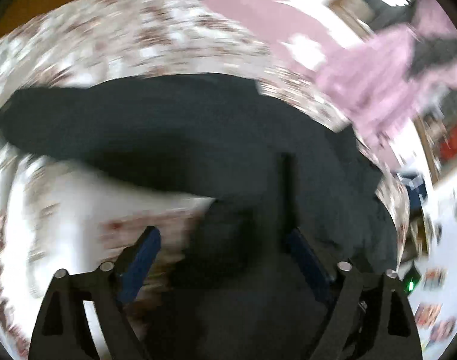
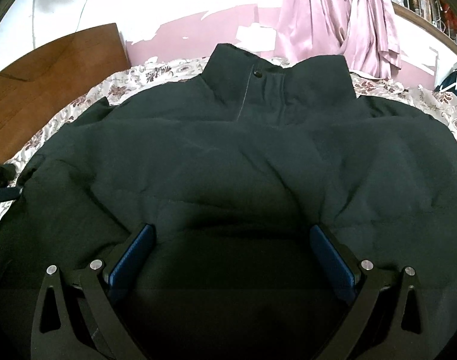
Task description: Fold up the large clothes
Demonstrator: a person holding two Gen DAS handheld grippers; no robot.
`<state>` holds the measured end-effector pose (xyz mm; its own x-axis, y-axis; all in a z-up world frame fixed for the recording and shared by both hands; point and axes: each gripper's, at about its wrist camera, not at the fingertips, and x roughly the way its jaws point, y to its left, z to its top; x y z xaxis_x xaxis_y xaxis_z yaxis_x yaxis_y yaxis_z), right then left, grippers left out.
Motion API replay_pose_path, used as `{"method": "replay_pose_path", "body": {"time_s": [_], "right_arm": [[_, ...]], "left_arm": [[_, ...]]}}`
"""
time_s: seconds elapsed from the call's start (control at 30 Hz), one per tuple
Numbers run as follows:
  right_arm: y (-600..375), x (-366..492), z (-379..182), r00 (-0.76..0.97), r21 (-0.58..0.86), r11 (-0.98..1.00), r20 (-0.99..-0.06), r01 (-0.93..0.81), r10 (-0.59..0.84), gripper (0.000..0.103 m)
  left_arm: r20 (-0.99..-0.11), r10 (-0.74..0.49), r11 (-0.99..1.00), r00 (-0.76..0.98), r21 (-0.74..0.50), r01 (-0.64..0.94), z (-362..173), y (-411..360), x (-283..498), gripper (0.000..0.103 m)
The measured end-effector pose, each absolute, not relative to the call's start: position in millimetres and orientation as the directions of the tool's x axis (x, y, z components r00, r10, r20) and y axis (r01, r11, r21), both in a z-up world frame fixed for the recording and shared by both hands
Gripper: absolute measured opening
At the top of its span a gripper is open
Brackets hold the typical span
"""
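Note:
A large black padded jacket (image 2: 228,162) lies spread on a floral bedsheet (image 2: 156,72), collar (image 2: 270,81) at the far end. My right gripper (image 2: 231,234) is open, its blue pads pressed down on the jacket's lower middle, jaws wide apart with nothing clamped. In the blurred left wrist view the jacket (image 1: 198,126) stretches across the sheet (image 1: 123,30), one sleeve reaching left. My left gripper (image 1: 222,240) is open over the jacket's edge, with dark fabric between its fingers. The left gripper also shows at the far left of the right wrist view (image 2: 0,186).
A brown wooden headboard (image 2: 54,72) stands at the left of the bed. Pink curtains (image 2: 336,21) hang by a pink and white wall behind the collar. A barred window (image 2: 423,0) is at the right. Dark items (image 2: 453,84) sit at the bed's right edge.

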<state>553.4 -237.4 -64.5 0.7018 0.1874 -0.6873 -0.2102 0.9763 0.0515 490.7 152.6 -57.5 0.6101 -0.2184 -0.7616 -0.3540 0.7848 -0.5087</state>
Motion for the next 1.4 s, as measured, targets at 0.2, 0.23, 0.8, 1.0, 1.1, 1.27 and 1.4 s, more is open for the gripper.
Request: {"method": "replay_pose_path", "body": {"time_s": [0.2,0.23,0.8,1.0,1.1,1.27,1.4], "right_arm": [[-231,531,-58,0.728,-0.019,0.986,-0.677,-0.168,0.111,0.102],[-229,527,-56,0.732,-0.031,0.987,-0.674,-0.160,0.098,0.102],[-187,573,-50,0.670,0.184,0.975,-0.710,-0.123,0.218,0.102],[-171,568,-75,0.684,0.072,0.991,-0.718,-0.117,0.133,0.102],[-173,565,-77,0.693,0.079,0.990,-0.708,-0.117,0.139,0.102],[-173,565,-73,0.702,0.086,0.989,-0.697,-0.119,0.145,0.102],[-175,564,-73,0.706,0.089,0.989,-0.693,-0.120,0.149,0.102]], "left_arm": [[-0.795,-0.272,0.489,0.541,-0.599,-0.634,-98,259,434,0.090],[-0.805,-0.259,0.460,0.533,-0.588,-0.665,-101,273,425,0.090],[-0.788,-0.192,0.293,0.585,-0.615,-0.732,-139,339,476,0.092],[-0.780,-0.133,0.245,0.612,-0.624,-0.742,-153,336,484,0.091],[-0.764,-0.114,0.231,0.635,-0.642,-0.731,-154,338,485,0.083],[-0.727,-0.077,0.206,0.683,-0.682,-0.702,-148,346,482,0.025],[-0.692,-0.017,0.269,0.722,-0.698,-0.663,-125,345,483,0.009]]}}
